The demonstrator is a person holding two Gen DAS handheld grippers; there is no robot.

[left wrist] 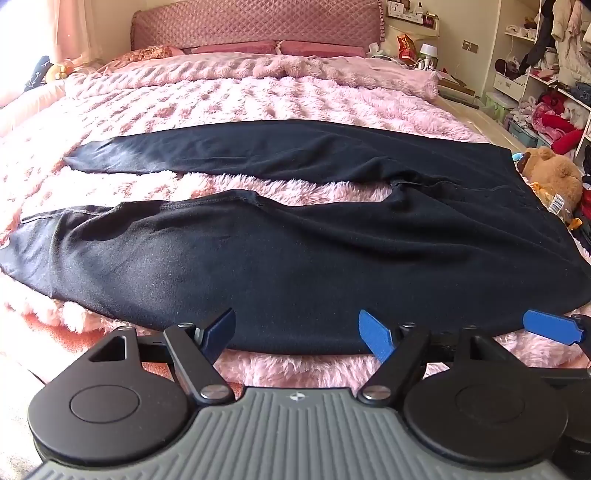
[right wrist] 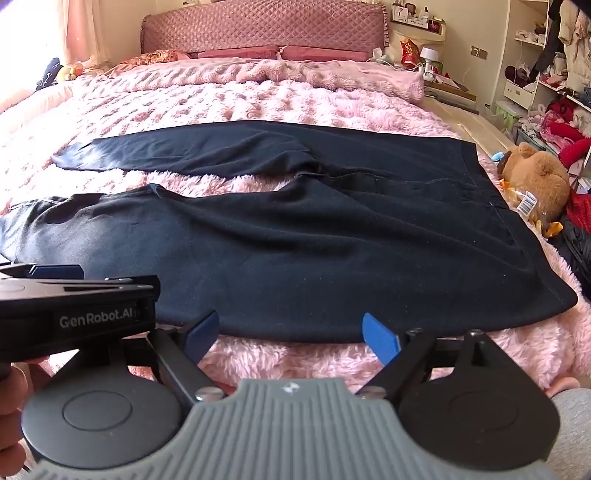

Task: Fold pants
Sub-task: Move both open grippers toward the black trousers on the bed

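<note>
A: What's nearest, and what are the hands doing?

B: Two handheld tongs side by side at the near edge of the bed. The left gripper (left wrist: pixel 297 334) has its blue fingers spread as wide as they go, with nothing between them. The right gripper (right wrist: pixel 290 334), just to its right, is the same: fully spread, holding nothing. Both tilt down toward the bedding.

A: And the pants?

B: The black pants (left wrist: pixel 295 236) lie flat on the fluffy pink blanket (left wrist: pixel 229 99), directly beyond both sets of fingertips. Their long axis runs left to right, crosswise to the tongs. The near leg's long edge sits just past the fingertips; whether they touch it, I cannot tell.

A: Which end is which?

B: The waistband (right wrist: pixel 491 192) is at the right, nearer the right gripper. The leg ends (left wrist: pixel 33 240) trail off left, nearer the left gripper. The far leg lies apart from the near one, a strip of blanket showing between them.

A: Anything beyond that?

B: A brown plush toy (right wrist: pixel 535 177) past the waistband, and a quilted headboard (left wrist: pixel 255 22) at the far end.
</note>
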